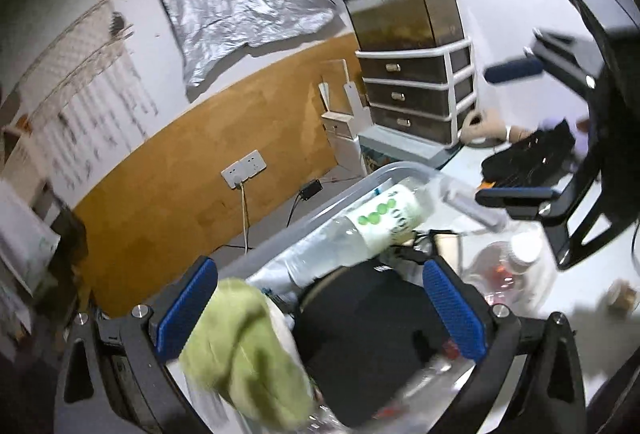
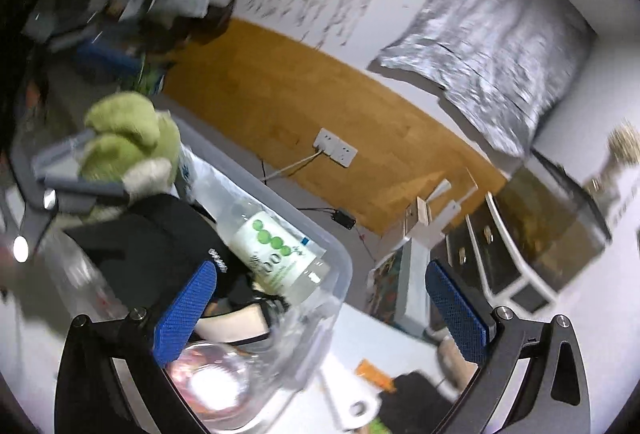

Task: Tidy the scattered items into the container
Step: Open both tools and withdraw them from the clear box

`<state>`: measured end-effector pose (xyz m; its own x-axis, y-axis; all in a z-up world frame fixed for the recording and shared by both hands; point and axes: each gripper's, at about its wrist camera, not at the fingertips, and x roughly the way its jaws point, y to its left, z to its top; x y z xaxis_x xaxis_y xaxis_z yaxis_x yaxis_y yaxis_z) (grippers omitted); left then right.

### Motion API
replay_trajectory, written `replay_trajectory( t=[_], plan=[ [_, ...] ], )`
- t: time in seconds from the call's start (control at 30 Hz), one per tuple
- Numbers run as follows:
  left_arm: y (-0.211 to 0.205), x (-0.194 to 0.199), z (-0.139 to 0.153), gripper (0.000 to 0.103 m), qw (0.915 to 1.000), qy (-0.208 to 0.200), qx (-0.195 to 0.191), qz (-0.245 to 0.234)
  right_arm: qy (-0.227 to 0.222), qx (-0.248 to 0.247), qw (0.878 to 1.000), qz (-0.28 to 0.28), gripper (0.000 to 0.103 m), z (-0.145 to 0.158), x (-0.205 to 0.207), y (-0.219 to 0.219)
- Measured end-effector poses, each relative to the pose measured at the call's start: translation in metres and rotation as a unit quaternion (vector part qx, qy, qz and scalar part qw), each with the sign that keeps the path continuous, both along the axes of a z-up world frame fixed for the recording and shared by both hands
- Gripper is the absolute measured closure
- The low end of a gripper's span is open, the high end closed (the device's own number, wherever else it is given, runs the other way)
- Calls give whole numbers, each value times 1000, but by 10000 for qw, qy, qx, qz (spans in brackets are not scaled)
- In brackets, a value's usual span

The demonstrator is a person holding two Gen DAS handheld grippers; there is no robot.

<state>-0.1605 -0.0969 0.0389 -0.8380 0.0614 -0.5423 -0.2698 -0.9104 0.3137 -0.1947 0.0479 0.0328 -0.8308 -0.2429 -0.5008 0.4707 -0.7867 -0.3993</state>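
A clear plastic bin (image 1: 394, 170) (image 2: 320, 234) holds a clear bottle with a white and green label (image 1: 384, 218) (image 2: 280, 250) and a black bag (image 1: 360, 334) (image 2: 152, 246). My left gripper (image 1: 320, 314) is open above the bin; a green plush toy (image 1: 244, 350) (image 2: 128, 138) lies against its left finger, over the bin's near end. My right gripper (image 2: 320, 314) is open and empty over the bin's corner, above a clear bottle with a white cap (image 2: 208, 382) (image 1: 516, 266). The right gripper also shows in the left wrist view (image 1: 516, 134).
A dark drawer unit with a fish tank on top (image 1: 416, 90) (image 2: 532, 234) stands at the back of the white table. A black object (image 1: 528, 154) and a small brown item (image 1: 622, 296) lie right of the bin. An orange item (image 2: 376, 374) lies near it.
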Motion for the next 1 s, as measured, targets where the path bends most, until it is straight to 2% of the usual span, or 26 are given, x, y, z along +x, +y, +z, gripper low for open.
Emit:
replay_trajectory(
  t=[0.17,0.33,0.5,0.57,0.73,0.8,1.0],
  plan=[
    [3,42,11,0,9984,230,392,332,-33,-793,9964,-310,0,11,41,15],
    [3,77,23,0,9945,362,787,595,-73,-1461,9878,-540,0,21,78,35],
    [6,108,23,0,9902,552,1021,777,-3,-1907,9787,-767,0,29,117,51],
    [6,119,20,0,9882,609,1109,865,-23,-1942,9770,-883,0,28,131,54],
    [5,142,9,0,9845,405,1379,1004,-299,-1931,9776,-782,0,12,164,54],
    [6,151,6,0,9840,350,1413,1024,-259,-2009,9757,-837,0,4,179,57],
    [9,173,-6,0,9819,146,1578,1039,-291,-1912,9729,-1270,0,-13,212,61]
  ],
)
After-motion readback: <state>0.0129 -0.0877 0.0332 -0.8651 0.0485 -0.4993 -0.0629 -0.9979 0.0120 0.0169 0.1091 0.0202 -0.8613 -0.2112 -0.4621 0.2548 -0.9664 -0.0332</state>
